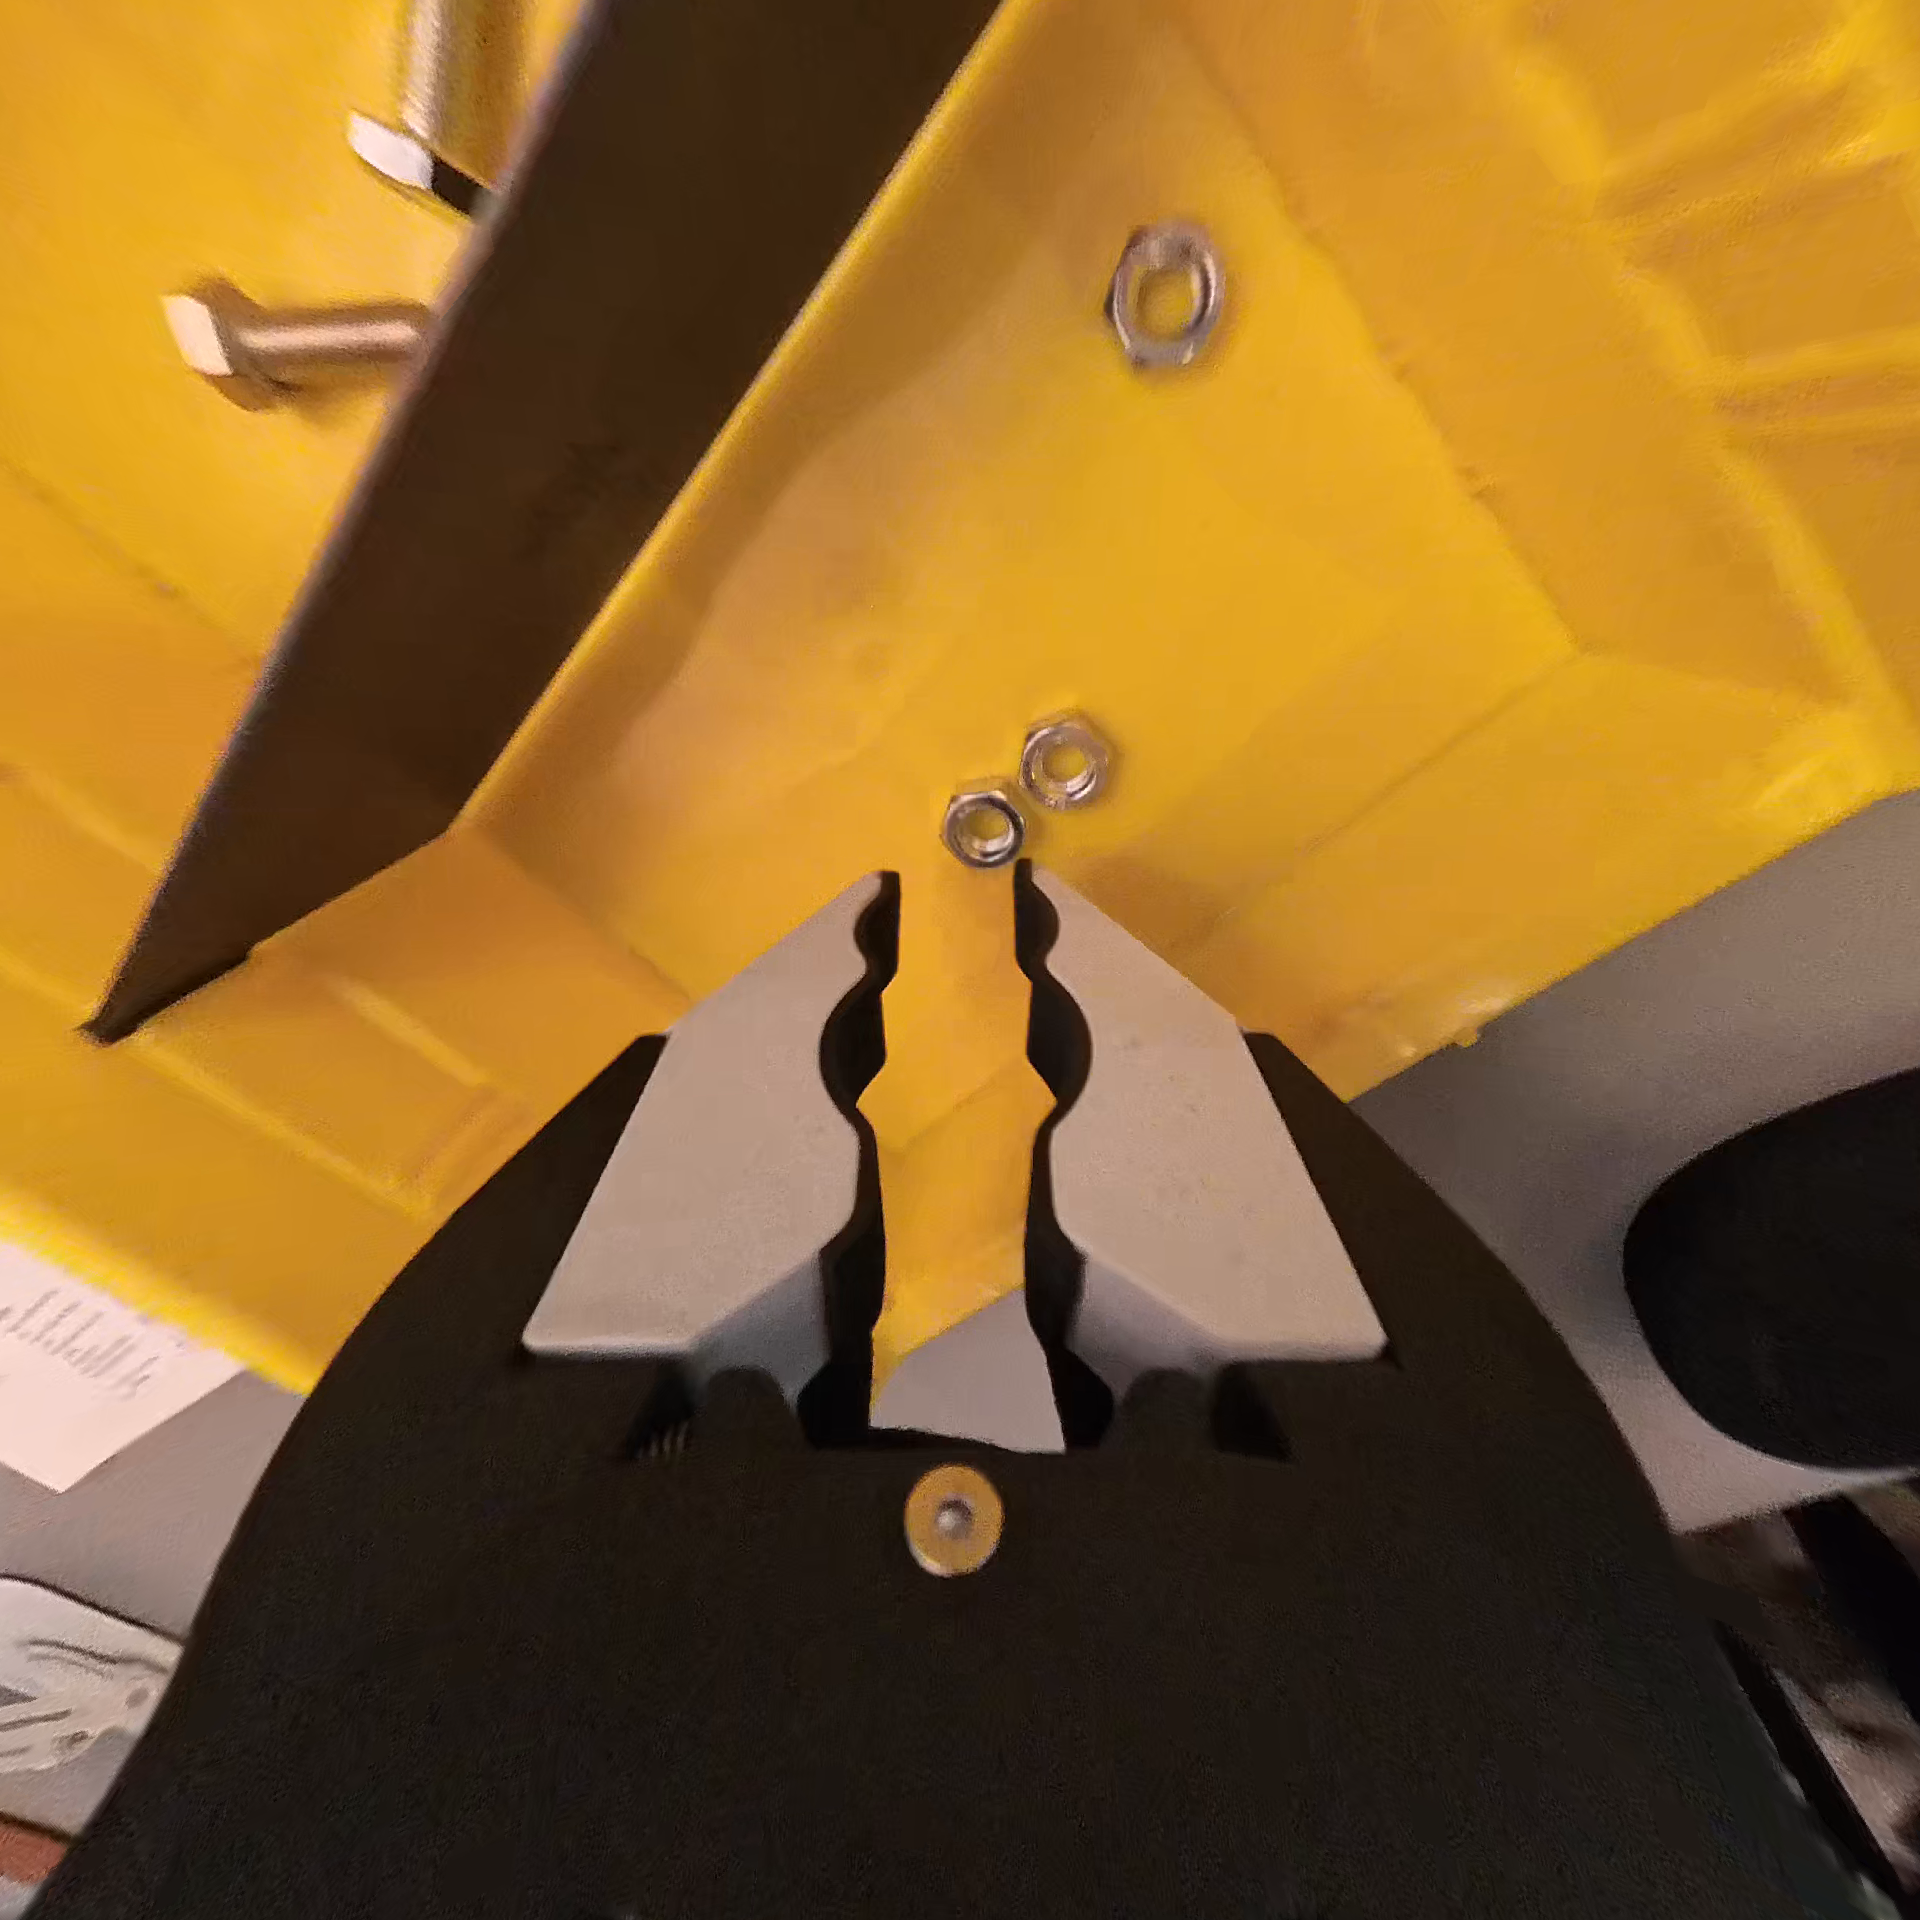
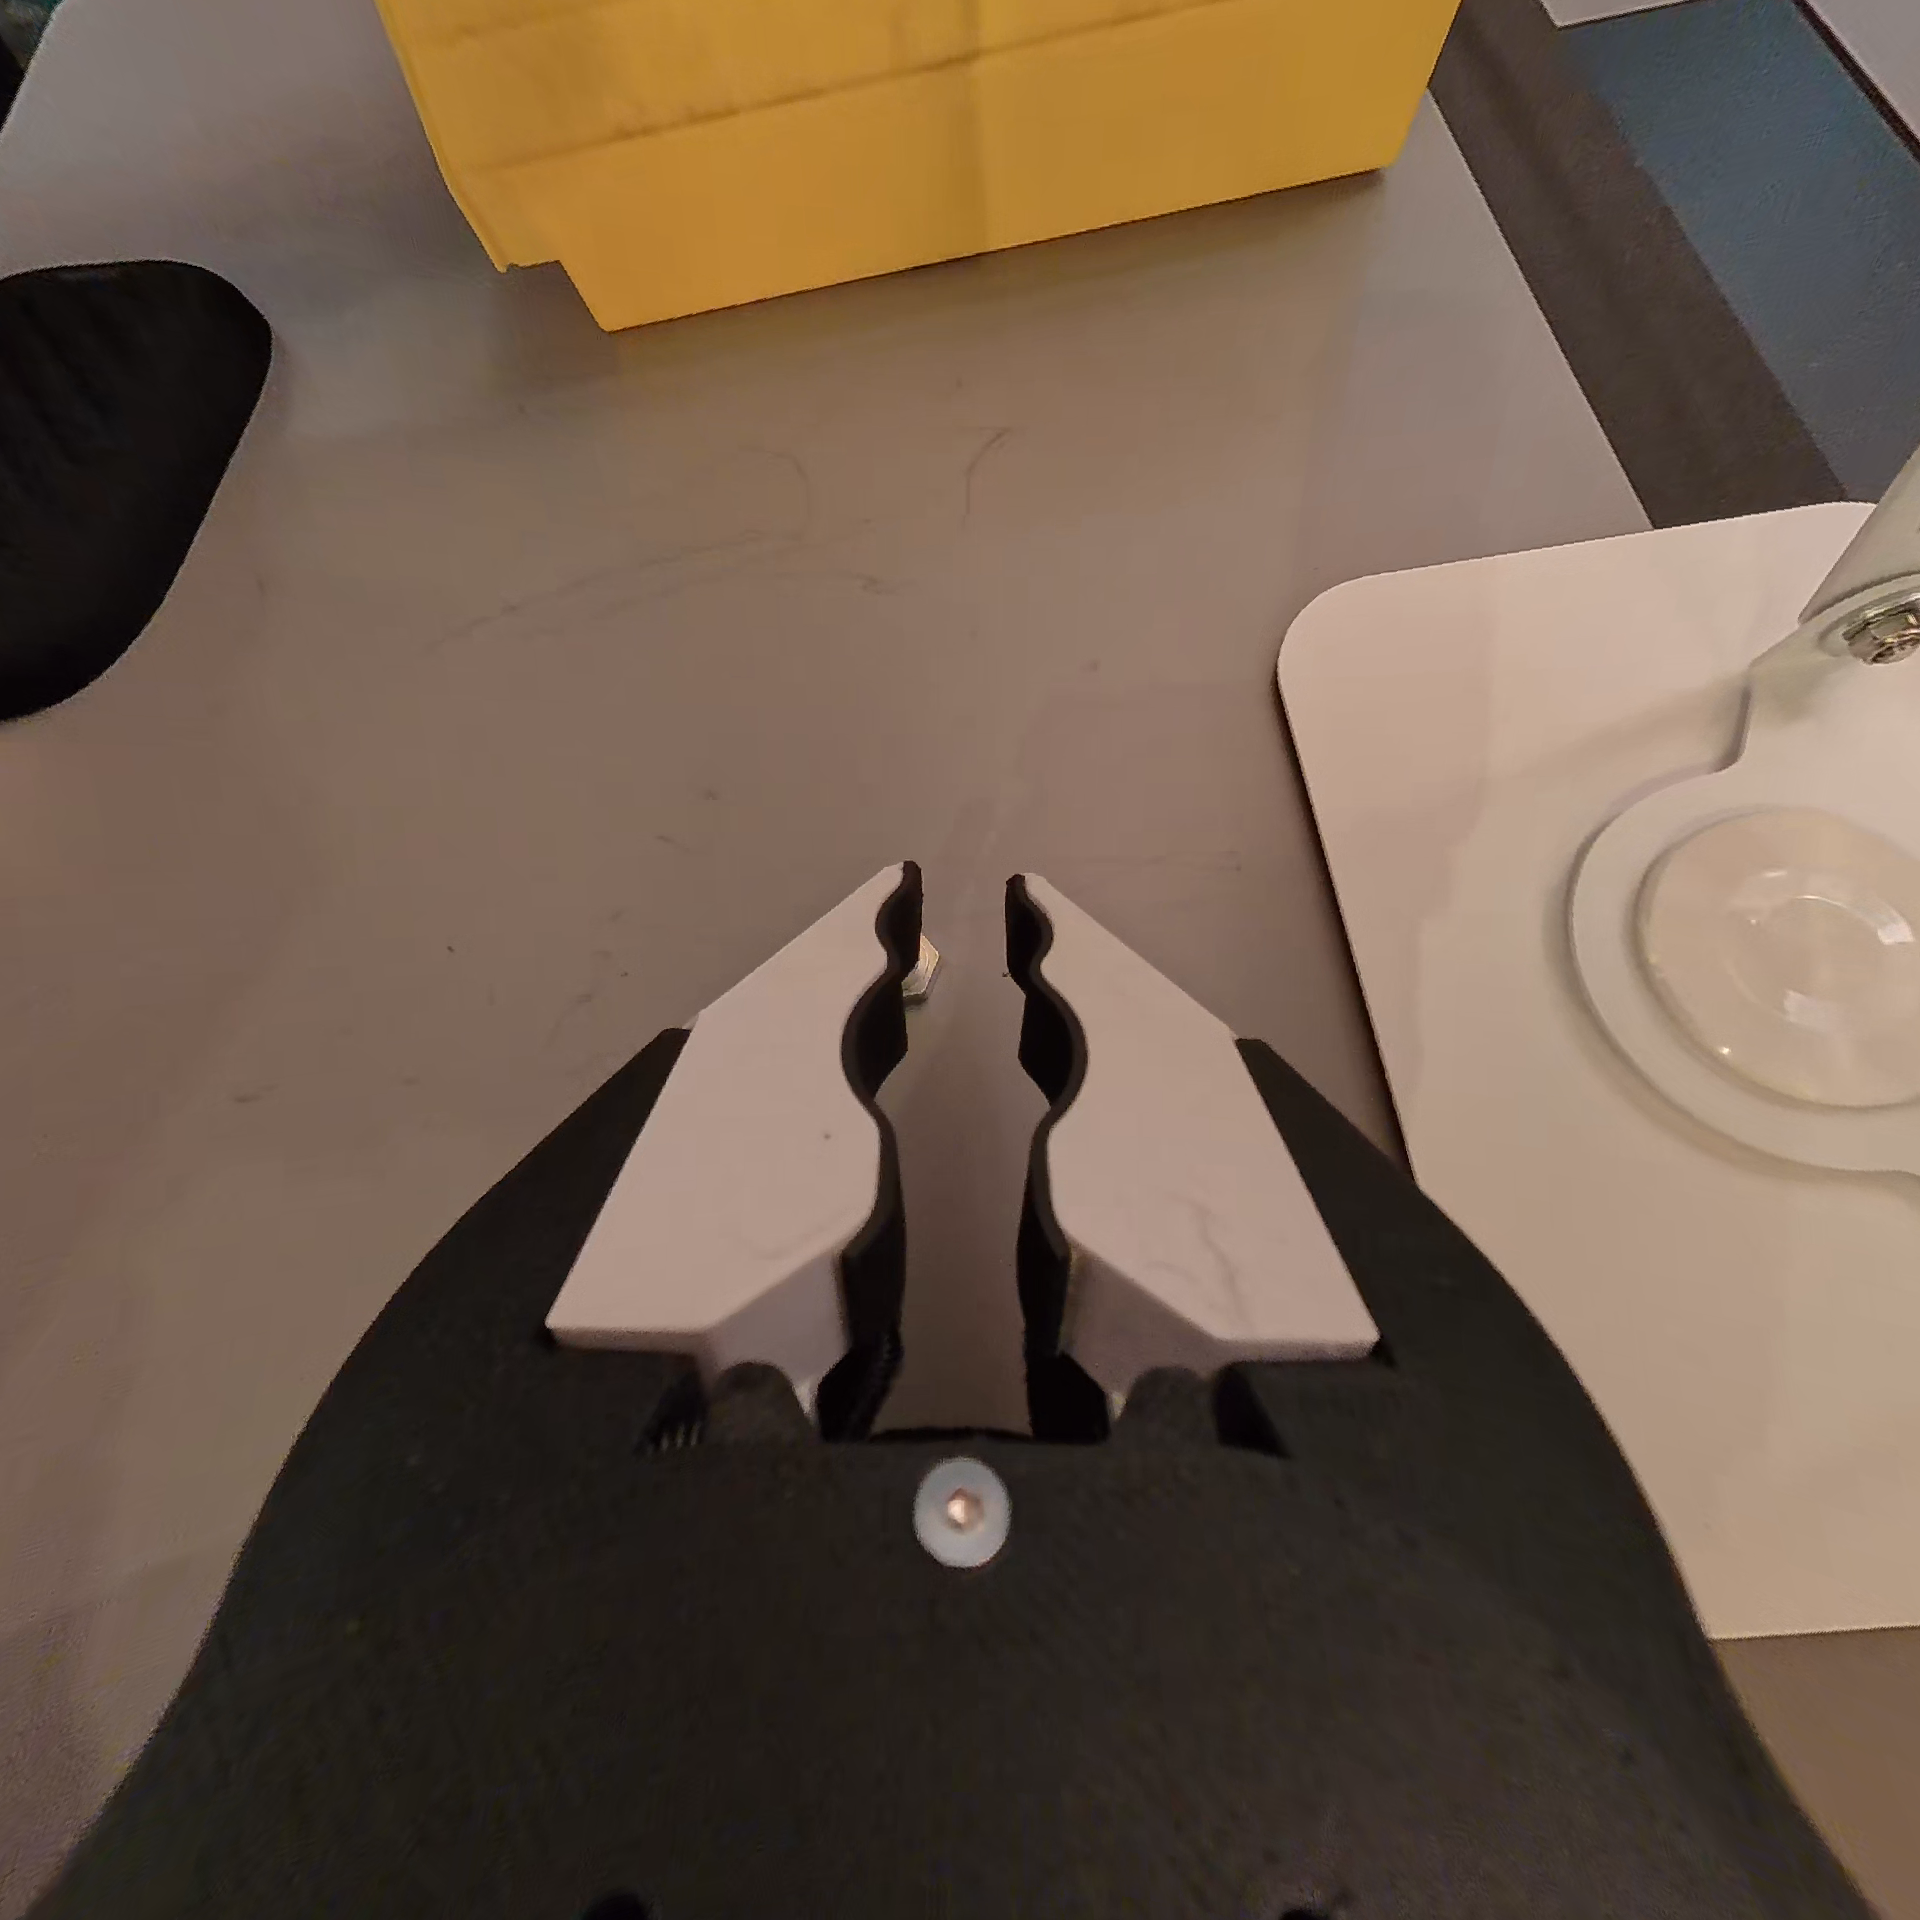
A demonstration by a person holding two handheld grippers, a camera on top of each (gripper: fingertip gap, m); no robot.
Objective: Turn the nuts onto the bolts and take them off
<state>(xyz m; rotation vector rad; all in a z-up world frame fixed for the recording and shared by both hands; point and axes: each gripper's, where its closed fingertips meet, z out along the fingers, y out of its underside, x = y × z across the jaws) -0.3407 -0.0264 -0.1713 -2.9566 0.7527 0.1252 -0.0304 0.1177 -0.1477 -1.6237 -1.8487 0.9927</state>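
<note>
In the left wrist view, a yellow bin (image 1: 1299, 582) is split by a black divider (image 1: 540, 447). Two small silver nuts (image 1: 983, 823) (image 1: 1066, 767) lie side by side on its floor, and a larger nut (image 1: 1166, 296) lies farther in. Two bolts (image 1: 301, 338) (image 1: 436, 104) lie in the compartment to the left of the divider. My left gripper (image 1: 956, 883) is slightly open and empty, its tips just short of the nearest small nut. My right gripper (image 2: 961, 883) is slightly open, low over the grey table. A small silver hex piece (image 2: 925, 971) shows against its left finger, mostly hidden.
In the right wrist view the yellow bin (image 2: 935, 156) stands at the far side of the grey table (image 2: 623, 675). A white base plate (image 2: 1507, 935) with a clear dome and a bolted clear bracket lies at the right. A black object (image 2: 104, 468) sits at the left edge. The grippers' ends are close to 35 cm from one another. The larger nut (image 1: 1166, 296) is closer to my left gripper, around 9 cm from its tips; the right tips are 25 cm off.
</note>
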